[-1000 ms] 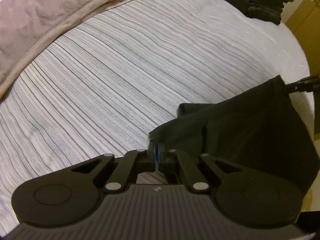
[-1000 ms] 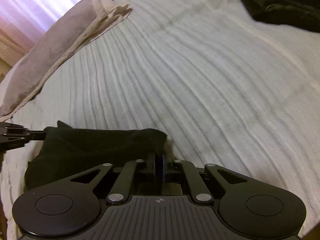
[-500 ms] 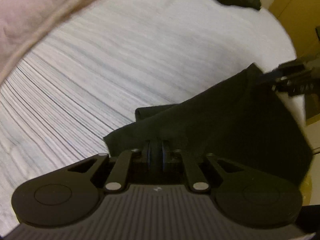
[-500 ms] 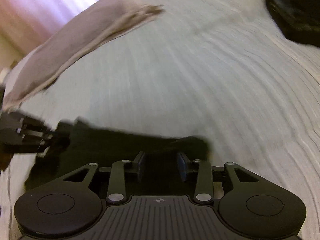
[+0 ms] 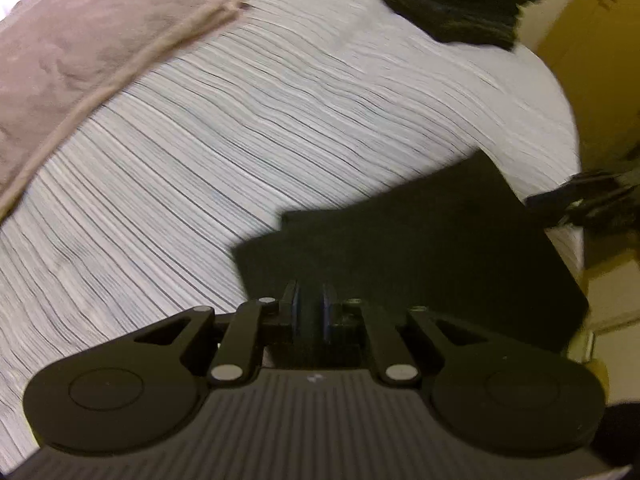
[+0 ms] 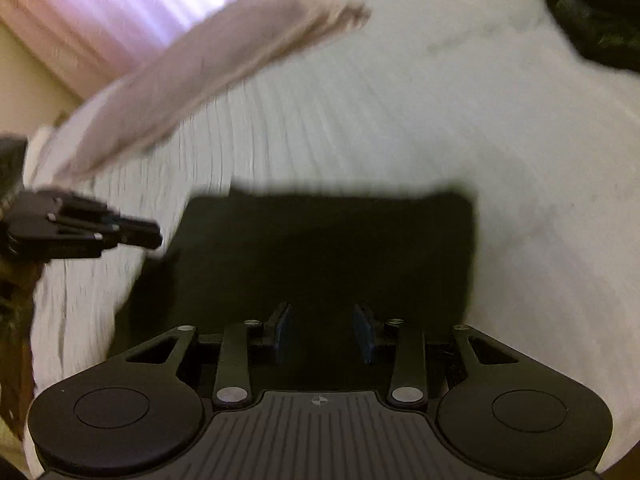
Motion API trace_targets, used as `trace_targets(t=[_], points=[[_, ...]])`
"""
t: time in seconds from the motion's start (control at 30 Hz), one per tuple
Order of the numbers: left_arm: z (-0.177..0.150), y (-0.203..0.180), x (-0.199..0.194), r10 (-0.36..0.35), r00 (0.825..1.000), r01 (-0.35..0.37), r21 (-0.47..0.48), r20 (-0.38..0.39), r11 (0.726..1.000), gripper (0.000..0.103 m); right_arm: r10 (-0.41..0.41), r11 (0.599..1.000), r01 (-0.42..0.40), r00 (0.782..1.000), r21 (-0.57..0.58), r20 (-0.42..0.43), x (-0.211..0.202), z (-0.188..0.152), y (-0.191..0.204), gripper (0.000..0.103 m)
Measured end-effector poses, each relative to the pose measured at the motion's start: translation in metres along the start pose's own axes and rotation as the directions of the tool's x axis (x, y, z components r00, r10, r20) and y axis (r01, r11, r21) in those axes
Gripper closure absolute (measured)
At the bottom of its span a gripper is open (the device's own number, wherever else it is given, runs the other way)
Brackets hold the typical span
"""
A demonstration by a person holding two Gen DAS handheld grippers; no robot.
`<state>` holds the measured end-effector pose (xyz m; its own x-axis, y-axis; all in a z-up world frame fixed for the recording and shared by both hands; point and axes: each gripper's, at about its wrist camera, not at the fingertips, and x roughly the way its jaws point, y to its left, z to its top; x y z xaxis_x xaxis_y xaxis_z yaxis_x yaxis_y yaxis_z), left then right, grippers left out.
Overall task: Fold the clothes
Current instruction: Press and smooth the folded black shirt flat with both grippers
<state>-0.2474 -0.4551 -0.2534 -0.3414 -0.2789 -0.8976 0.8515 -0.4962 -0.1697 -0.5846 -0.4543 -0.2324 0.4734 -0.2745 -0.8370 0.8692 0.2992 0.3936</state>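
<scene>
A black garment [image 5: 420,248] lies flat as a folded rectangle on the striped white bed sheet [image 5: 240,140], near the bed's edge. My left gripper [image 5: 310,300] hovers over its near left corner, pads a narrow gap apart, and no cloth shows pinched between them. My right gripper [image 6: 322,312] is open above the near edge of the garment [image 6: 320,248], its blue pads [image 6: 284,328] holding nothing. In the right wrist view the left gripper [image 6: 136,236] sits just off the garment's left corner. The right gripper [image 5: 536,202] shows blurred at the garment's far right corner.
A pile of dark clothes [image 5: 460,0] sits at the far side of the bed. A pinkish-brown blanket [image 5: 80,48] lies along the left. A yellow wooden cabinet [image 5: 592,60] stands past the bed's right edge. A lit curtain [image 6: 140,4] hangs behind.
Both grippers were shut on the black garment's corners. They have let go and drawn back, the right one opening wide, and the garment has settled flat on the sheet.
</scene>
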Motion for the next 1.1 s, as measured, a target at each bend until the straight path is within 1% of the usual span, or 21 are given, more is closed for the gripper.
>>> trace_targets(t=[0.13,0.23,0.33,0.37,0.4,0.43,0.47,0.53,0.6,0.73,0.87,0.9,0.93,1.0,1.1], points=[[-0.035,-0.022,0.031,0.043,0.996,-0.035,0.098,-0.076,0.995,0.092,-0.024,0.999,0.024,1.0,0.03,-0.006,0.017,-0.023,-0.006,0.065],[-0.05,-0.02,0.04,0.047,0.997,-0.039,0.132,-0.059,0.99,0.09,-0.06,0.998,0.06,0.998,0.007,-0.009,0.004,-0.03,-0.003,0.065],[-0.05,-0.022,0.026,0.07,0.997,-0.065,0.114,-0.044,0.991,0.09,-0.154,0.988,0.153,0.987,-0.016,-0.037,-0.011,-0.04,0.005,0.065],[-0.05,-0.022,0.021,0.078,0.996,-0.073,0.108,-0.039,0.991,0.087,-0.184,0.983,0.183,0.982,-0.017,-0.04,-0.017,-0.044,0.009,0.057],[-0.051,-0.023,0.014,0.091,0.995,-0.087,0.099,-0.035,0.991,0.086,-0.206,0.979,0.206,0.978,-0.007,-0.033,-0.025,-0.047,0.015,0.045],[-0.053,-0.025,0.006,0.104,0.994,-0.101,0.09,-0.031,0.991,0.086,-0.227,0.974,0.227,0.974,0.007,-0.02,-0.034,-0.051,0.021,0.021],[-0.054,-0.026,-0.002,0.118,0.993,-0.115,0.081,-0.027,0.99,0.084,-0.24,0.971,0.24,0.971,0.019,-0.008,-0.041,-0.055,0.028,0.019],[-0.062,-0.027,-0.018,0.121,0.993,-0.119,0.055,-0.018,0.991,0.082,-0.243,0.97,0.243,0.97,0.034,0.007,-0.054,-0.061,0.043,0.019],[-0.073,-0.033,-0.035,0.125,0.992,-0.125,0.019,-0.012,0.992,0.078,-0.244,0.969,0.243,0.97,0.043,0.015,-0.064,-0.068,0.059,0.019],[-0.095,-0.042,-0.069,0.108,0.994,-0.108,-0.038,-0.003,0.993,0.069,-0.257,0.965,0.255,0.966,0.066,0.02,-0.074,-0.076,0.092,0.019],[-0.111,-0.057,-0.094,0.133,0.991,-0.134,-0.037,-0.033,0.99,0.066,-0.263,0.959,0.259,0.965,0.113,0.016,-0.087,-0.083,0.11,0.019],[-0.114,-0.06,-0.101,0.143,0.989,-0.144,-0.039,-0.033,0.989,0.062,-0.263,0.958,0.259,0.965,0.125,0.016,-0.092,-0.085,0.113,0.019],[-0.115,-0.064,-0.108,0.145,0.989,-0.146,-0.035,-0.027,0.989,0.061,-0.263,0.957,0.258,0.965,0.135,0.017,-0.097,-0.087,0.115,0.019],[-0.117,-0.068,-0.12,0.145,0.989,-0.145,-0.022,-0.012,0.989,0.052,-0.264,0.953,0.258,0.964,0.157,0.021,-0.102,-0.088,0.118,0.019],[-0.12,-0.072,-0.133,0.16,0.987,-0.159,-0.018,0.015,0.987,0.044,-0.27,0.948,0.261,0.963,0.185,0.025,-0.108,-0.088,0.122,0.019]])
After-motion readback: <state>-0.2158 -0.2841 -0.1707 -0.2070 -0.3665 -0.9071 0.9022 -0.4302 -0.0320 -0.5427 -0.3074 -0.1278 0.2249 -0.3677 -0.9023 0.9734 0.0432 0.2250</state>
